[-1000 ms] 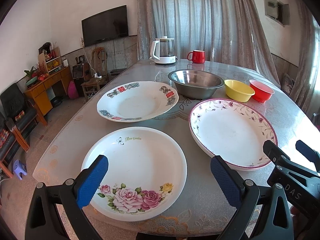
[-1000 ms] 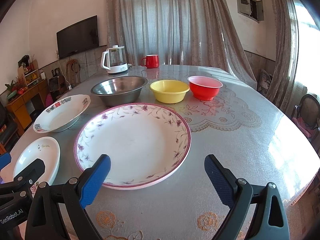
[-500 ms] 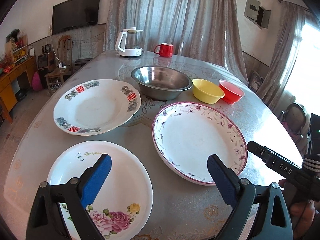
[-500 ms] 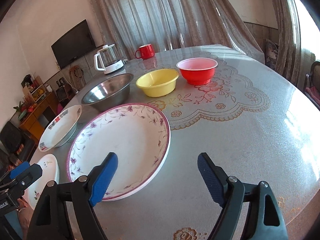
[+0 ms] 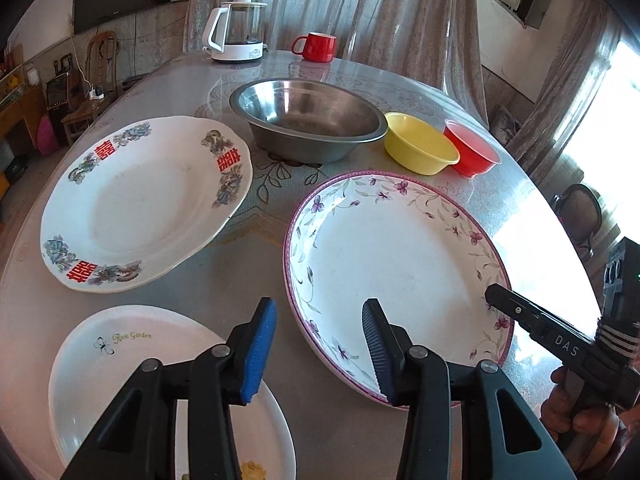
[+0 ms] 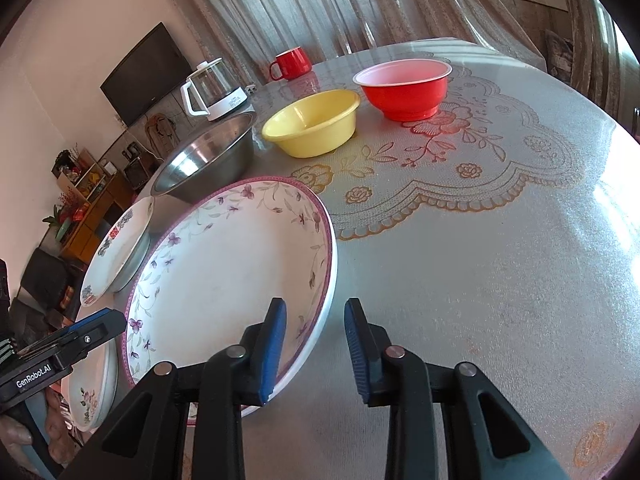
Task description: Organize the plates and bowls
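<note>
Left tongs (image 5: 318,340) parted, nothing between the pads, hanging over the near-left rim of the purple-flower plate (image 5: 400,272), right pad over the rim itself. Rose Garden plate (image 5: 132,380) just under and at 8 o'clock from them. Right tongs (image 6: 316,344) also parted, straddling that same plate's (image 6: 224,280) near-right rim at its 5 o'clock, left pad over the inside, right pad over bare table (image 6: 500,280); can't tell if touching. Further out at 10 o'clock, double-happiness plate (image 5: 140,200). Beyond that, steel bowl (image 5: 308,120) at 12, then yellow bowl (image 5: 420,148) and red bowl (image 5: 470,152) touching, off at 1 o'clock. Kettle (image 5: 236,32) and red mug (image 5: 316,46) way at the back. Compared with half a second back: both sets of jaws noticeably narrower, both closer in on the purple-flower plate.
</note>
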